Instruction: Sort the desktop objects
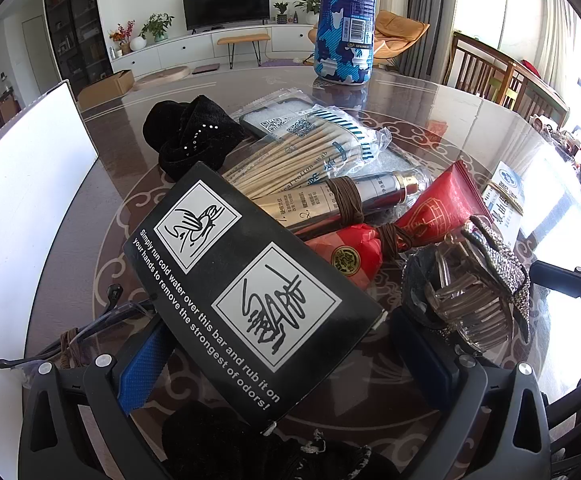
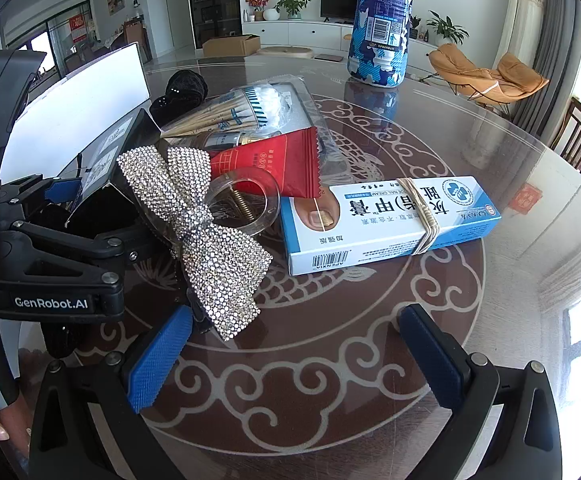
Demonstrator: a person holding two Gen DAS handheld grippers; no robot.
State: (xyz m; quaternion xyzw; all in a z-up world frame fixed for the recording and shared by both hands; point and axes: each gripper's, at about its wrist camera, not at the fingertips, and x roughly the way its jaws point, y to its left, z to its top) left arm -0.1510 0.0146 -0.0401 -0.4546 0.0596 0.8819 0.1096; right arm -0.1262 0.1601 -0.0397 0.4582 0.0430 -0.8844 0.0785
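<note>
We hold a black box [image 1: 246, 292] in the left gripper [image 1: 282, 364], its printed panel of white instructions tilted up toward the camera. One blue pad [image 1: 142, 372] presses the box's left edge; the far finger stands clear of the lower right corner as far as we can see, so we cannot tell whether the box is truly pinched or just resting between spread fingers. Behind the box, the clutter sits on the glass counter [image 1: 430, 120]: a packet of cotton swabs [image 1: 310, 148], a black velvet scrunchie [image 1: 194, 136], a slim metallic tube [image 1: 354, 196] wrapped with a brown hair tie, a red sachet [image 1: 442, 204], and a rhinestone hair claw [image 1: 474, 292] just right of the box. A blue patterned bottle [image 1: 346, 20] stands upright at the far side.

Our right gripper [image 2: 294, 360] hangs spread wide above the bare counter [image 2: 510, 160], holding nothing. Just ahead of its left finger lies the rhinestone bow of the hair claw [image 2: 206, 236], and beyond the right finger a blue and white nail cream carton [image 2: 386, 220] lies flat, bound with a rubber band. The left gripper [image 2: 50, 240] shows at the left edge.
</note>
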